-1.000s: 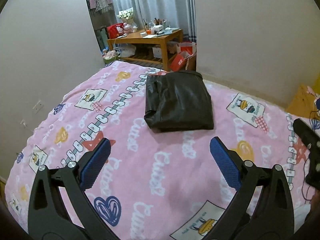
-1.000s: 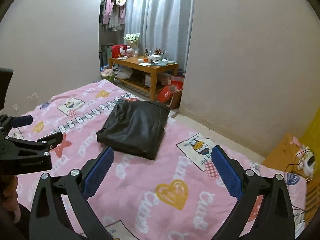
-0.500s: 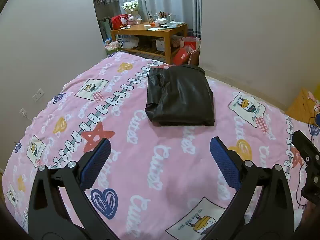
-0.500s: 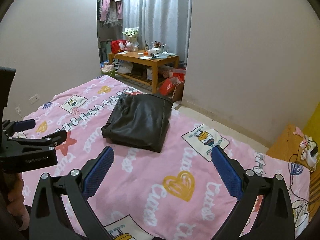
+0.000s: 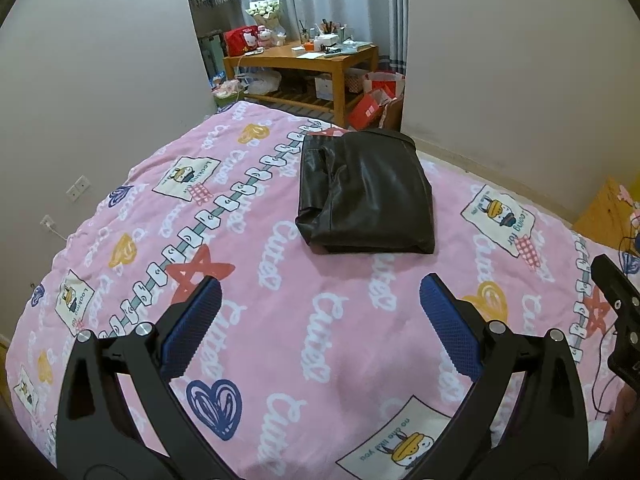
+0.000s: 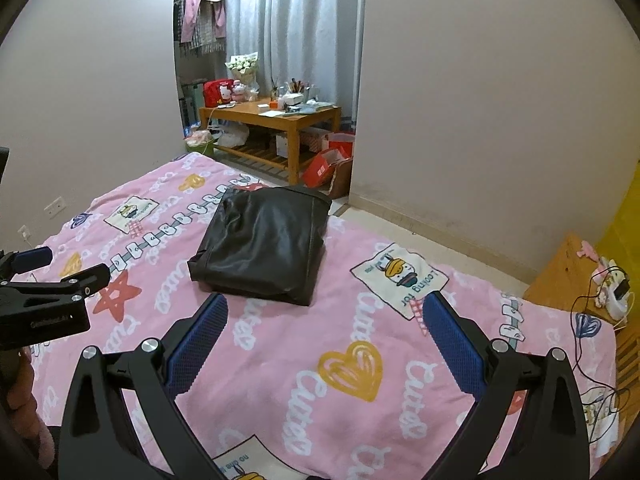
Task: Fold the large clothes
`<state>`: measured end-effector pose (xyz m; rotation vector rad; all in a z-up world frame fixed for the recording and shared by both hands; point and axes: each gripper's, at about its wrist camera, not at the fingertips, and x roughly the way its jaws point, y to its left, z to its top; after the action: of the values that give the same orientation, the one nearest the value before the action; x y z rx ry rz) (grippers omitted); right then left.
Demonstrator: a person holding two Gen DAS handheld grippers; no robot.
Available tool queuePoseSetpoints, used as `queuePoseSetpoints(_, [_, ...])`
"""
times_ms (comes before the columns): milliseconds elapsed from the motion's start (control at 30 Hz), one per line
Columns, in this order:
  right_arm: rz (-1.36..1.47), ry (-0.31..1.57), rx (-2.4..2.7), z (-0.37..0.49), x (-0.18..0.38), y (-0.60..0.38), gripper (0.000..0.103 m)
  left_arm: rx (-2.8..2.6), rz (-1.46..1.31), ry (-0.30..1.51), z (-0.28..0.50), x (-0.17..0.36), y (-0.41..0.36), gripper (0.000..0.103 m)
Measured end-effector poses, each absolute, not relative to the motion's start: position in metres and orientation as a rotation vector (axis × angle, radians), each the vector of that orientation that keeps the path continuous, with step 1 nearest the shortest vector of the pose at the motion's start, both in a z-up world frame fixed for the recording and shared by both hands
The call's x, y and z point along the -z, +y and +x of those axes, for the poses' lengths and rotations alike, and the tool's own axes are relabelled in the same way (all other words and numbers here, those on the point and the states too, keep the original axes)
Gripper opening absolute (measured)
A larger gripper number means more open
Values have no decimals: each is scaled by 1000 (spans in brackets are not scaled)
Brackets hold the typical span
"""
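Two claws hang spread wide and empty above a bed point(image 5: 280, 320) covered in a pink cartoon-print blanket: the left claw point(image 5: 320, 308) and the right claw point(image 6: 324, 320). One black leather-look garment point(image 5: 366, 192), folded into a neat rectangle, lies on the blanket ahead of both, near the bed's far edge. Beyond it stands a cluttered wooden desk point(image 6: 276, 116).
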<state>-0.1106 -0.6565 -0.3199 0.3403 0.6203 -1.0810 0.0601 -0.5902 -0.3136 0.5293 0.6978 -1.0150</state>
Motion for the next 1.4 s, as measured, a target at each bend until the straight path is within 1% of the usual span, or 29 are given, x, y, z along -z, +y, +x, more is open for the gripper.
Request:
queuePoseSetpoints(667, [325,632,1071,-102,313,-655,95,1000,508,737,76,315,-587,97])
queuePoseSetpoints(1400, [327,635,1071,-101,312,-653,95,995,517,716,77,314,-583,97])
